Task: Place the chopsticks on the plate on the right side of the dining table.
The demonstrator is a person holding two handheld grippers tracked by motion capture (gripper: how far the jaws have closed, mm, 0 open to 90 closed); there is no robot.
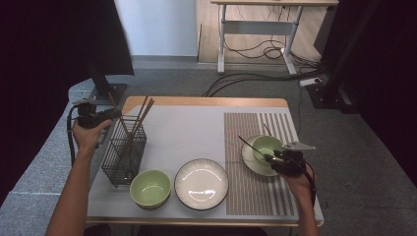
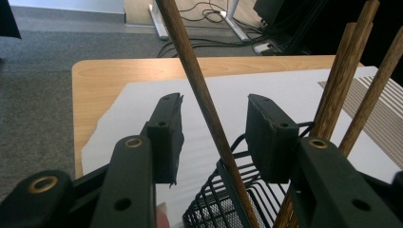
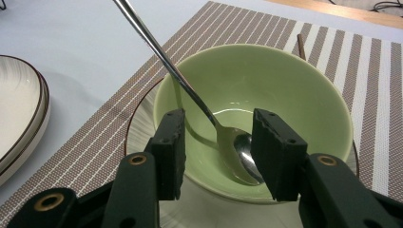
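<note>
A black wire basket [image 1: 123, 155] at the table's left holds several wooden chopsticks [image 1: 140, 115]. My left gripper [image 1: 114, 114] is at their upper ends. In the left gripper view one chopstick [image 2: 199, 85] stands between the open jaws of the left gripper [image 2: 214, 99], touching neither pad, above the basket [image 2: 223, 199]. On the striped placemat [image 1: 246, 187] a green bowl [image 1: 265, 145] sits on a plate [image 1: 251, 162]. My right gripper [image 1: 269, 158] hovers open at the bowl's near rim. A metal spoon [image 3: 180, 80] rests in the bowl [image 3: 266, 80], its scoop between the jaws of the right gripper [image 3: 218, 114], apart from the pads.
A second green bowl [image 1: 150, 188] and a white ribbed plate [image 1: 201, 183] sit near the front edge. A thin brown stick [image 3: 300, 42] lies on the placemat behind the bowl. Beyond the table are cables and a desk frame [image 1: 255, 29] on the floor.
</note>
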